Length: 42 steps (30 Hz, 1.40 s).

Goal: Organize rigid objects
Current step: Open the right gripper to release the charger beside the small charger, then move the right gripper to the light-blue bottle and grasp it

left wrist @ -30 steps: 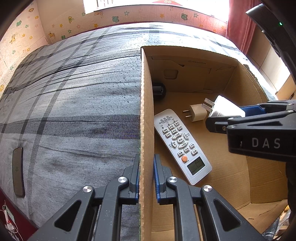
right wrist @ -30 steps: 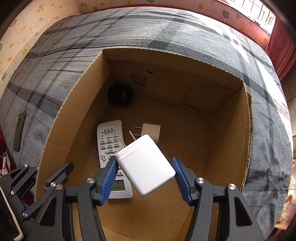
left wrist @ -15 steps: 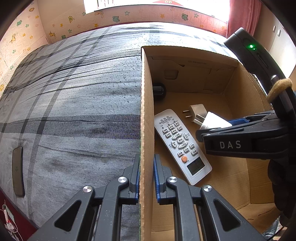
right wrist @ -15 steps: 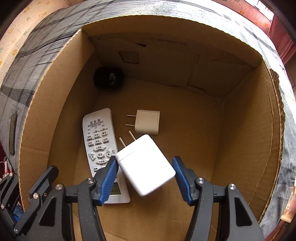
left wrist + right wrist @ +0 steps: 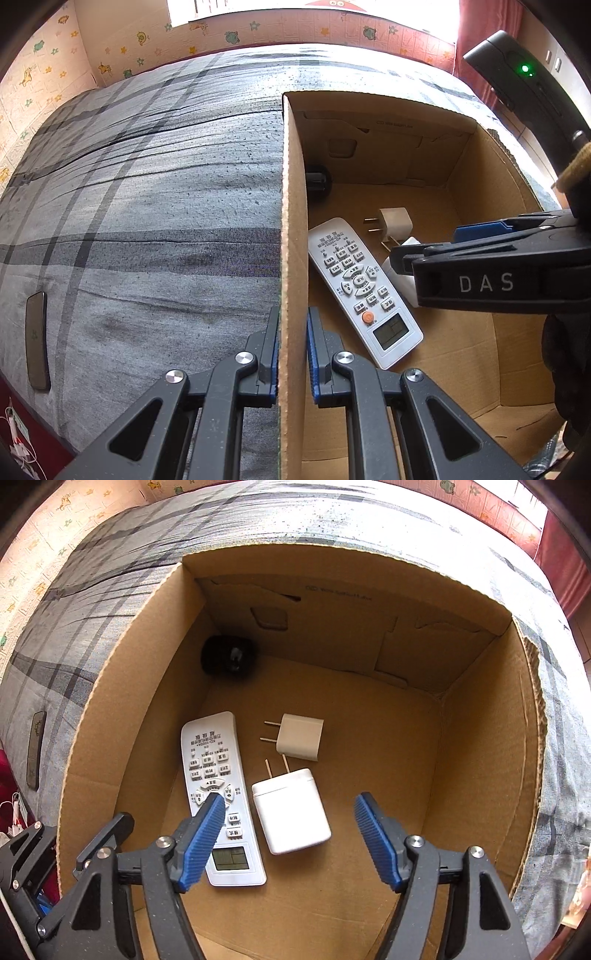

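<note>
A large white charger (image 5: pixel 291 814) lies flat on the floor of the cardboard box (image 5: pixel 480 760), prongs pointing to the back. My right gripper (image 5: pixel 290 812) hangs above it with its jaws opening, and the blue pads (image 5: pixel 201 840) stand clear of the charger on both sides. A white remote (image 5: pixel 218 794) lies to its left and a small white plug (image 5: pixel 301 736) just behind it. In the left wrist view my left gripper (image 5: pixel 292 325) is shut on the box's left wall (image 5: pixel 293 229), and the right gripper's body covers most of the charger (image 5: pixel 404 266).
A black round object (image 5: pixel 229 659) sits in the box's back left corner. The box stands on a grey plaid bedcover (image 5: pixel 147 206). A dark flat phone-like object (image 5: pixel 37 339) lies on the cover near its left edge. Patterned wall and red curtain lie beyond.
The right gripper's jaws spread apart and let the large charger go; it dropped from between the pads to the box floor beside the remote. The left gripper has kept its hold on the wall.
</note>
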### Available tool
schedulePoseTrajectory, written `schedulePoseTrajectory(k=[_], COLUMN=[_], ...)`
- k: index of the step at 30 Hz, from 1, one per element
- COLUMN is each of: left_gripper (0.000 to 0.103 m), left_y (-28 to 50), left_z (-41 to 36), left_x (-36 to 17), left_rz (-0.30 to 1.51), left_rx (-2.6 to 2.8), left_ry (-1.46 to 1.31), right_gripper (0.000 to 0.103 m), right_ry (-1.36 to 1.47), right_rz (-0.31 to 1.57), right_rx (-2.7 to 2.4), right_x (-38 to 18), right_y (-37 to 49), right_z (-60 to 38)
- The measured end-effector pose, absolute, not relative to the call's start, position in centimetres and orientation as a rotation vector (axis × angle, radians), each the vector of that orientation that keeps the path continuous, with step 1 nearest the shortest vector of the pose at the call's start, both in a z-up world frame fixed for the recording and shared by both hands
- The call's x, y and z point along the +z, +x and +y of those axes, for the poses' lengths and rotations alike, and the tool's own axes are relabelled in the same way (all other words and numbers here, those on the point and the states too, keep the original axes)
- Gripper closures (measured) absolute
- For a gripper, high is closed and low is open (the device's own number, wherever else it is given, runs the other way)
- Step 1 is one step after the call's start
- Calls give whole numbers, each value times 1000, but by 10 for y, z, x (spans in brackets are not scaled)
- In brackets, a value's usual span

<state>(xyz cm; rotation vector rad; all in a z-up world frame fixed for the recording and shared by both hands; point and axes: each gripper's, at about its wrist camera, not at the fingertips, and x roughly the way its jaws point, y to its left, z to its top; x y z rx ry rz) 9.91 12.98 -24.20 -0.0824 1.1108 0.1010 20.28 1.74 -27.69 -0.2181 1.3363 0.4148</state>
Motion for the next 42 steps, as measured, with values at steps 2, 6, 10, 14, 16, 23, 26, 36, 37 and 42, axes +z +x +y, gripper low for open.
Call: schedulePoseTrajectory(k=[2,6,10,14,16,23,26,36,37,42], left_gripper=[90,90,90,90,90,90,90,90,90,90], left_y=[99,99,99,99,99,100,100,98,98,98], left_z=[131,130,130,129,128,127,126,124,124,123], left_x=[-242,-243,-243,-244,-244,-244,-243,-242,-242,-242], left_rz=[1111,1111,1112,1113,1114,1115,1115,1112,1112,1112], left_rx=[102,103,103,106,107,109,109,112,112,114], left_ry=[-85,-83,-79,-74,-70,-67,-61,-58,-58,-59], right_gripper=[16,11,9,4,3,0,0,0,0,0], right_ry=[-219,-250,-268,-261,-258,-235,-233,-193,-182,-154], right_rz=[1318,1265,1247,1211,1200,1169,1143,1087,1084,1076], right_rx=[425,434,440,444,445,440,418,345,337,289], right_x=[-270,-255,-244,-226,-219,-201,-191,-165,-164,-160], right_y=[199,190,183,177,174,170,166,156,155,152], right_z=[17,18,17,13,10,0,-9,-60,-67,-98])
